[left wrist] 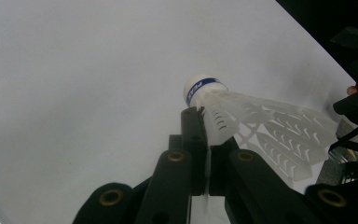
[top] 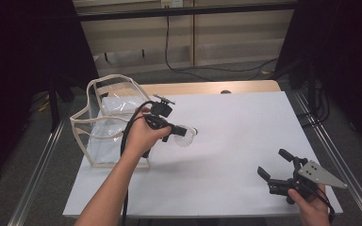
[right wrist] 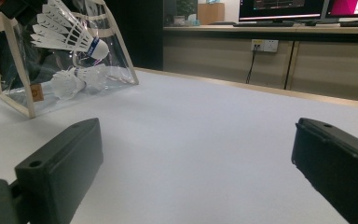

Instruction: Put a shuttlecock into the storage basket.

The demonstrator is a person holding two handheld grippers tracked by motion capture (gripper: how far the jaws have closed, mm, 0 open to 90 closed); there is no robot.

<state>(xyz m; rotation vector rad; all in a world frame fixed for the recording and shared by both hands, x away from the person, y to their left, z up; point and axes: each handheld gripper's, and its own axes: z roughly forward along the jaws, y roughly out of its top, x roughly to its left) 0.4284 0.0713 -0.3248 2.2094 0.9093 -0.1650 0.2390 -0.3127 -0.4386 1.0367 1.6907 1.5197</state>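
Observation:
A white shuttlecock point(top: 187, 135) with a blue band on its cork hangs above the white table, held by the feather skirt in my left gripper point(top: 181, 130), which is shut on it. In the left gripper view the jaws pinch the shuttlecock point(left wrist: 242, 116) skirt, cork pointing away. The right gripper view shows the same shuttlecock point(right wrist: 65, 30) raised in front of a clear bag point(right wrist: 14, 70). The clear bag point(top: 106, 120) with cream trim stands at the table's left and holds more shuttlecocks point(right wrist: 74, 80). My right gripper point(top: 275, 165) rests open near the front right corner, nothing between its jaws.
The white table sheet point(top: 235, 136) is bare between the two grippers. A wooden table edge point(top: 207, 87) runs along the back. Metal rails point(top: 330, 150) flank the table. Cabinets, a wall socket and a cable point(right wrist: 251, 65) stand beyond the far edge.

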